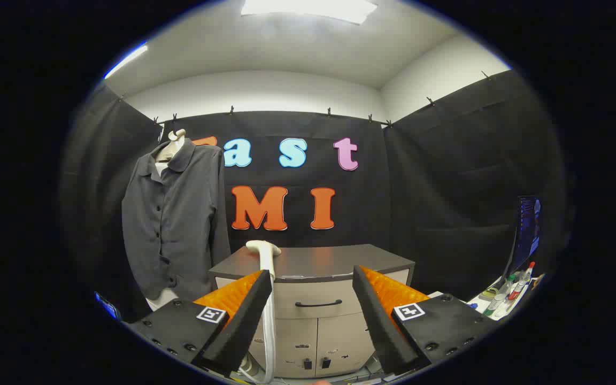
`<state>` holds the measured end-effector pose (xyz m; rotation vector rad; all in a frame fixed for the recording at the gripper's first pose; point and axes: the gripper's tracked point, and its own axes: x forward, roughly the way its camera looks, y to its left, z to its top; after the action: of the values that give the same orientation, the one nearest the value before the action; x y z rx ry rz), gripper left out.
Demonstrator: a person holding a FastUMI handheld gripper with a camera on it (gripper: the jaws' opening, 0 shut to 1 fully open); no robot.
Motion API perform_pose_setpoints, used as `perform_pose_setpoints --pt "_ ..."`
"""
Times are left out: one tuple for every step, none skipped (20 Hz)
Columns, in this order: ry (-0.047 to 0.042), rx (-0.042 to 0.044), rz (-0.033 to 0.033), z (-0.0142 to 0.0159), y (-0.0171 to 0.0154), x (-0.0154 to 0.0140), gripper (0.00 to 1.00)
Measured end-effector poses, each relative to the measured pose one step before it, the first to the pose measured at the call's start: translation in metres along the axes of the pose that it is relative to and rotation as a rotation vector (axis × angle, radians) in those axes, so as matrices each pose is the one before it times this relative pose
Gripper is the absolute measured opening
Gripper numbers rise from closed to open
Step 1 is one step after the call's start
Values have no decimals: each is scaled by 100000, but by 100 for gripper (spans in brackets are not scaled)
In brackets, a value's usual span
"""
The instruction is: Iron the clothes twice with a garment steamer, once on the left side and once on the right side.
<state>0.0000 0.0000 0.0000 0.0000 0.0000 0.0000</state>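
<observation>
**A:** Your gripper (312, 278) sits low in the frame with its two fingers spread wide apart, nothing between them. What is ahead?

**B:** A cabinet (313, 262) with a dark top, lower centre, just beyond your fingertips. It has a drawer with a dark bar handle (318, 304) and two doors beneath.

**A:** And the garment steamer?

**B:** The steamer head (263, 248) stands upright at the cabinet's left front corner, just above your left finger (244, 305). Its pale ribbed hose (270, 342) drops down beside that finger's inner edge towards the bottom of the frame. Your fingers do not touch it.

**A:** The clothes?

**B:** A dark grey buttoned shirt (174, 219) hangs on a pale mannequin form (171, 145), left of centre, beside the cabinet and well apart from your gripper. Its collar is open and the buttons run down the front.

**A:** Any writing you can read?

**B:** Each finger mount carries a small square black-and-white marker tag (211, 314), a pattern and no words. The cabinet doors show small dark marks low down, too small to make out.

**A:** Anything else?

**B:** At lower right, a screen (527, 230) stands on edge, with a few bottles (516, 289) on a pale surface below it. A ceiling light panel (308, 8) glows at the top.
</observation>
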Motion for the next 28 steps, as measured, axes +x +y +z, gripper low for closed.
perform_pose_setpoints --pt "73 56 -59 -26 10 55 98" --pt "-144 45 -179 41 -11 -66 98" --pt "-199 -65 -276 51 -122 -16 98" --pt "-11 3 -313 39 -57 194 98" --pt "25 101 -174 30 2 139 98" --pt "148 75 -99 -82 -36 68 98" --pt "352 27 -176 -139 -34 132 98" --pt "516 59 -218 -185 -48 28 98" --pt "564 151 -185 -168 -21 177 98" --pt "476 221 28 -59 32 93 98" --pt "290 327 156 -159 -8 88 98" --pt "211 332 213 -22 116 22 98" --pt "181 284 254 -34 44 140 98" --pt "66 252 153 -10 -45 66 98" --pt "63 231 117 -29 39 132 98" --pt "116 139 218 -80 132 60 98" --pt "37 44 153 -61 13 115 98" --pt "32 133 -41 0 -88 0 98" --pt "232 256 -326 -60 -54 75 98" --pt "226 409 -158 -11 -22 95 98" --pt "285 564 86 8 -14 244 98" --pt "362 455 53 65 147 152 98" --pt "262 228 43 91 -8 272 98" --pt "-316 166 556 416 200 234 98" --pt "-379 665 1732 487 494 262 98" --pt "-280 1311 2317 517 830 407 98" --pt "-240 1382 2656 595 802 518 99" --pt "-191 723 2865 482 727 519 99"
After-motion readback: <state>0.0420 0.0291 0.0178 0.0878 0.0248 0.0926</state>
